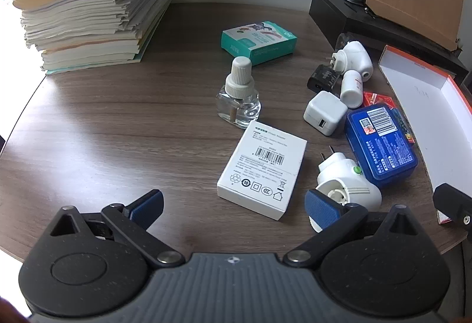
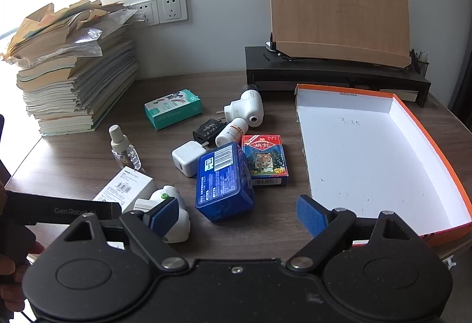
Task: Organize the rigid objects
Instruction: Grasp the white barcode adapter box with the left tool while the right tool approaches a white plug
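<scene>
On the wooden desk [image 2: 73,164] ahead of you the small items lie in a loose cluster beside the orange-rimmed white box lid [image 2: 365,152], which holds nothing. Your right-wrist view shows the whole red tiger card pack [image 2: 264,159], lying against the blue case [image 2: 222,181]; from the left wrist that pack is only a red sliver behind the case. Your right view also takes in the wall sockets [image 2: 160,10] and the full wooden board [image 2: 339,4] on its black stand [image 2: 333,72]. Your left view gives the clearer look at the white barcode box [image 1: 262,169], the clear liquid bottle [image 1: 238,96] just behind it, and the green box [image 1: 259,41] farther back.

The white plug-in heater [image 1: 348,184] nearest you is partly covered by a blue pad in both views, and the black adapter [image 2: 208,130] is half hidden among its neighbours. The paper stack [image 1: 88,4] is washed out by window glare.

Your left gripper [image 1: 234,206] is spread wide and grips nothing; whether its right pad touches the heater cannot be told. Your right gripper [image 2: 237,215] is equally wide, released, above the desk in front of the blue case.
</scene>
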A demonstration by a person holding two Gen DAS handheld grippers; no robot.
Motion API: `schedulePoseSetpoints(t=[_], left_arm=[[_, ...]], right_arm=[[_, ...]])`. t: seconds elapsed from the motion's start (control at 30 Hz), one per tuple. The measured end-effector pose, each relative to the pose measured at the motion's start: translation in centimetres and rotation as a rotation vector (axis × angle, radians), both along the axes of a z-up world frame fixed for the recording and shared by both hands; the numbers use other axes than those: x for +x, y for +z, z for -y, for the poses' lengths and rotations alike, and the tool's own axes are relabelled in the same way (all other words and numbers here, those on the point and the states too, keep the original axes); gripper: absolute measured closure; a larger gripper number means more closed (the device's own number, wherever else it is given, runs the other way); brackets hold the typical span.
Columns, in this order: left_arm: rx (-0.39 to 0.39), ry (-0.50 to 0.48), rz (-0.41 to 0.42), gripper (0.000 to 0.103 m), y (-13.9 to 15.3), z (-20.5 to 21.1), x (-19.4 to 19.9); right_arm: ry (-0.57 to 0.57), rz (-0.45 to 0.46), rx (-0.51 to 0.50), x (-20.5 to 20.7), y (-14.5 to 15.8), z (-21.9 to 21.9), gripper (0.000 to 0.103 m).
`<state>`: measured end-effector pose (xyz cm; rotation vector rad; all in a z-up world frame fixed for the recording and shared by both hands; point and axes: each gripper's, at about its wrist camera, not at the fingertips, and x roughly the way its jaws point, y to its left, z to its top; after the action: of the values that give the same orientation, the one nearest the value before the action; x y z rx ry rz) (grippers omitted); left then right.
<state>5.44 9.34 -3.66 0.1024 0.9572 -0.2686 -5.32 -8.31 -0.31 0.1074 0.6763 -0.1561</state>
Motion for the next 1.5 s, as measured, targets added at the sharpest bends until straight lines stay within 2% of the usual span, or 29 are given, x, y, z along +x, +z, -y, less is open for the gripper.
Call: schedulePoseSetpoints(t=[0.27, 0.7, 0.93, 1.03, 1.13, 1.2, 1.23, 1.3, 1.33, 1.5], left_arm=[[0.004, -0.007, -0.005, 0.000, -0.4, 0.0, 0.1], [0.023, -0.036, -0.011, 0.000, -1.4, 0.4, 1.3], [0.046, -0.083, 0.002, 0.000, -2.4, 0.9, 3.1], [0.001, -0.103, -0.014, 0.001, -2.9, 0.5, 4.0], [-0.013, -0.138, 0.005, 0.004, -3.0, 0.4, 4.2], [-0.023, -0.164, 0.025, 0.020, -2.8, 0.4, 4.1], [-0.027, -0.173, 0.034, 0.024, -2.7, 0.4, 4.0], [-0.021, -0.187, 0.051, 0.043, -2.6, 0.4, 3.7], [-0.006, -0.190, 0.065, 0.043, -2.6, 0.3, 3.6], [-0.031, -0.122, 0.077, 0.043, -2.3, -1.7, 2.8]], right_arm=[[0.002, 0.004, -0.069, 0.0, -0.1, -0.1, 0.001], [0.008, -0.010, -0.006, 0.3, -0.5, 0.0, 0.001], [0.066, -0.045, 0.036, 0.8, -1.5, -0.3, 0.001], [0.110, -0.059, 0.054, 1.1, -1.9, -0.7, 0.001], [0.171, -0.084, 0.080, 1.6, -2.5, -1.2, 0.001], [0.205, -0.107, 0.100, 2.1, -3.0, -1.5, 0.001], [0.218, -0.106, 0.107, 2.4, -3.3, -1.7, 0.001], [0.233, -0.121, 0.119, 3.1, -3.8, -2.0, 0.001], [0.239, -0.129, 0.129, 3.5, -4.1, -2.1, 0.001], [0.248, -0.157, 0.158, 5.6, -5.3, -3.0, 0.001]])
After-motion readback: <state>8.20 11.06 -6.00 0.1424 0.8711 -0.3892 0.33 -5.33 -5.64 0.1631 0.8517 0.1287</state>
